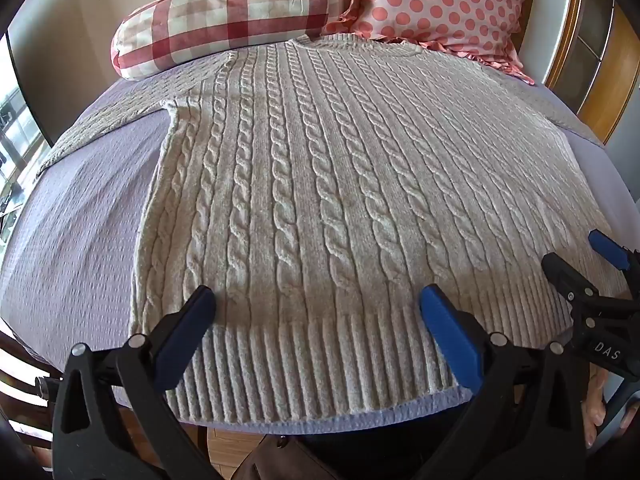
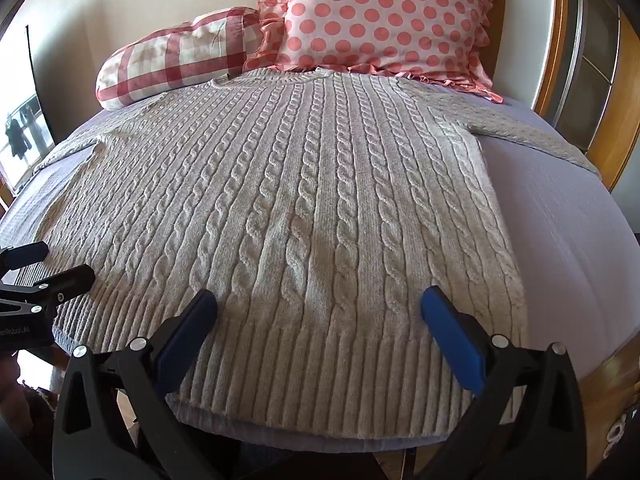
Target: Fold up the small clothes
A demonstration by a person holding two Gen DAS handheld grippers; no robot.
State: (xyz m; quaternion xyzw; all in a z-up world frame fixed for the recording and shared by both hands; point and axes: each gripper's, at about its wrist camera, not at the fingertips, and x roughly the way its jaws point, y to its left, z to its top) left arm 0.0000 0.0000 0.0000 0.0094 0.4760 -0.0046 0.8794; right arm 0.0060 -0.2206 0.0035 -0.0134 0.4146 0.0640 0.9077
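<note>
Both spread: left gripper (image 1: 318,300), right gripper (image 2: 318,300) over near ribbed hem of flat cream cable-knit sweater (image 1: 320,180). Risk: thick knit bunching, uneven fold.

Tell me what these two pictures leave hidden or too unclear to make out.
- Sweater left sleeve end: in the left wrist view it runs off at the fisheye rim.
- Right sleeve end: in the right wrist view it passes the bed edge.
- Checked pillow: its right end sits behind the dotted pillow.
- Sweater's underside: against the bed in both views.
- Window scene: tiny and overexposed.
</note>
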